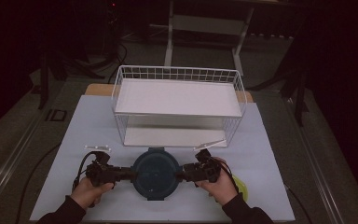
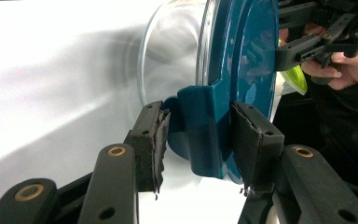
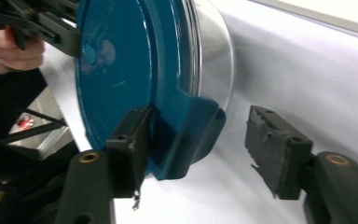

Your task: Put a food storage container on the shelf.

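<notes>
The glass container (image 1: 154,173) with its teal lid sits on the tabletop (image 1: 65,140) before the wire rack (image 1: 177,105); likely heavy, slick and fragile, best taken by its side latches. The left claw (image 2: 200,135) clamps one latch; the right claw (image 3: 205,140) straddles the other, released, both held level.

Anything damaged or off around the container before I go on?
The pads on both claws look torn: the left claw pad's edge is frayed, and the right claw's far pad is ragged. The teal-lidded container looks intact.
</notes>
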A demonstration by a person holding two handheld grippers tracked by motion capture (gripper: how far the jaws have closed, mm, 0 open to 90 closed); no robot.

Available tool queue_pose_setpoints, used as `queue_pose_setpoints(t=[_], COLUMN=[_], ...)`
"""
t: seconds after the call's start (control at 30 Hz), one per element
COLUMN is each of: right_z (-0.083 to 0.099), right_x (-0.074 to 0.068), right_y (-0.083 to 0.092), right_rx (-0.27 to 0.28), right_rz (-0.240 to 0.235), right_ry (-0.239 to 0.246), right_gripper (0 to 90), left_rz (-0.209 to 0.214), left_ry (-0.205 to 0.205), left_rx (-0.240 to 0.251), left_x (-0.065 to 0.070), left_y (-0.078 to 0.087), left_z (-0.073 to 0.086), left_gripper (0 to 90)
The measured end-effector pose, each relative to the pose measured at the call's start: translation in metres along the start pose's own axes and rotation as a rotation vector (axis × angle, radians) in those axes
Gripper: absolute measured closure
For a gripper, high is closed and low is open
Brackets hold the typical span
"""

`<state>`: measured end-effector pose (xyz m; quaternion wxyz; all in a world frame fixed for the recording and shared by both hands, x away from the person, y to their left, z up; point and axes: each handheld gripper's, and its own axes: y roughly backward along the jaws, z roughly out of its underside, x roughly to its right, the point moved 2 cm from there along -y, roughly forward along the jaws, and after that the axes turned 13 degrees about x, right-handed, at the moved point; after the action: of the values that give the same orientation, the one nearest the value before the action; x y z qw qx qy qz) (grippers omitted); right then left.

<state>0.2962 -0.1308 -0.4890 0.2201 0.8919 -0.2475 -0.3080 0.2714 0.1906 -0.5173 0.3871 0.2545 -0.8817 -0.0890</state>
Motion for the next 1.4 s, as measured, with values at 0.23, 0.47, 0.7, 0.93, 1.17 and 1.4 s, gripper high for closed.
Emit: queue_pose_setpoints(t=[0.23,0.47,0.7,0.93,1.17,1.4], right_z=[0.001,0.004,0.009,0.011,0.002,-0.016], right_x=[0.0,0.002,-0.002,-0.002,-0.007,-0.012], right_y=[0.001,0.002,0.006,0.01,0.021,0.039], right_rx=[-0.009,-0.004,0.019,0.027,0.074,0.12], right_rz=[-0.054,-0.071,-0.044,-0.043,-0.043,-0.045], right_ry=[-0.031,-0.054,-0.051,-0.088,-0.076,-0.065], right_gripper=[51.7,54.0,55.3,55.6,55.7,55.9], left_rz=[0.005,-0.007,-0.029,-0.022,-0.023,-0.019], left_ry=[-0.019,-0.003,0.009,0.041,0.002,-0.033], left_rx=[0.001,0.015,0.016,0.02,0.042,0.061], left_x=[0.002,0.005,0.012,0.014,0.028,0.045], left_y=[0.001,0.0,0.0,-0.002,0.003,0.006], left_z=[0.002,0.003,0.003,-0.001,-0.017,-0.04], left_gripper=[56.0,56.5,57.1,57.2,57.2,57.2])
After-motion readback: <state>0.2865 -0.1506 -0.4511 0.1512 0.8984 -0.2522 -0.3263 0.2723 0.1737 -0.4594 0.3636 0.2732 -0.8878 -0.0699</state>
